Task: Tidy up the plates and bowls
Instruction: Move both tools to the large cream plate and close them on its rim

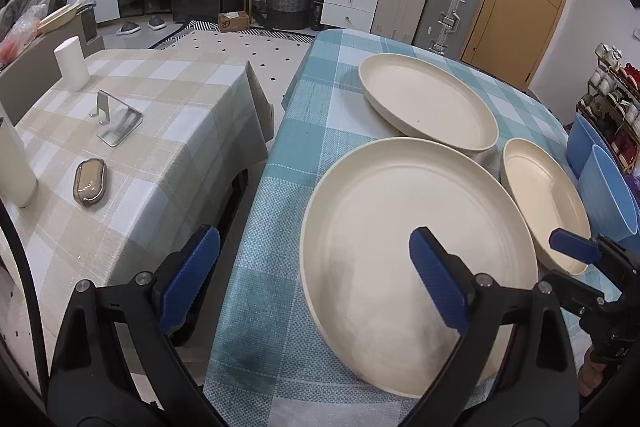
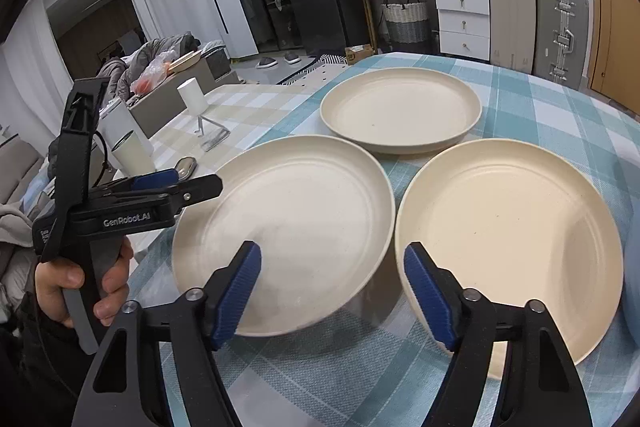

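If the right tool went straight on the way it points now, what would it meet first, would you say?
Probably the near rim of the right-hand plate; the right tool stands open, straddling the gap between that plate and the near-left plate. Depth is uncertain.

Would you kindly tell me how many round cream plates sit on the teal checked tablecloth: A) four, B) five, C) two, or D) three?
D: the right wrist view shows three round cream plates on the teal checked tablecloth: a far one, a near-left one and a near-right one.
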Available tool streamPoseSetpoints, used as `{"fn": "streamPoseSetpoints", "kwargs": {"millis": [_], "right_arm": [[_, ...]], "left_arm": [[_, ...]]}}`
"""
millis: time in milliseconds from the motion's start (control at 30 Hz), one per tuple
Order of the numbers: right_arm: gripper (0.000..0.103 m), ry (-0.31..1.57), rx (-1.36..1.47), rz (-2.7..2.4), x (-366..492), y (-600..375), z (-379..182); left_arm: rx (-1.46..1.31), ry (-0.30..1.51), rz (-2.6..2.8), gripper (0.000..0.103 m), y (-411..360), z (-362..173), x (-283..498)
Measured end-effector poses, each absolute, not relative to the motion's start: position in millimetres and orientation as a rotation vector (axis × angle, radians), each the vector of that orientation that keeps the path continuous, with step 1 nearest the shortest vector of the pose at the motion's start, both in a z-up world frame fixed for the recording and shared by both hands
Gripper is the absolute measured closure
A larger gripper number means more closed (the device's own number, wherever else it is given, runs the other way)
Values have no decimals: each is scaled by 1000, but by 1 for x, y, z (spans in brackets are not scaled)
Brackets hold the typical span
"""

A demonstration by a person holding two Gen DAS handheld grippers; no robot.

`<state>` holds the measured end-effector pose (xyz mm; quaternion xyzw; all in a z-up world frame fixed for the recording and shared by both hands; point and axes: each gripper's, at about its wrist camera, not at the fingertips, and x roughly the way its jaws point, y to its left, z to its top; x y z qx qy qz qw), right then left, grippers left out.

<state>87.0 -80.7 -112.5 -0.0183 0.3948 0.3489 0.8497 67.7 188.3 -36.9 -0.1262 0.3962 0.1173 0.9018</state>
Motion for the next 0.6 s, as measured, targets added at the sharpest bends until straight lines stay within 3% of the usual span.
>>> {"fn": "streamPoseSetpoints", "kwargs": {"millis": [67, 333, 600], "right_arm": [[43, 837, -47, 727, 84, -78, -114], [44, 880, -47, 712, 86, -74, -124], [47, 914, -50, 686, 91, -71, -129]], "left_arm": [[-257, 830, 251, 8, 188, -39, 69], [-254, 858, 223, 11, 185, -45, 74], [-262, 877, 208, 29, 184, -50, 75]]}}
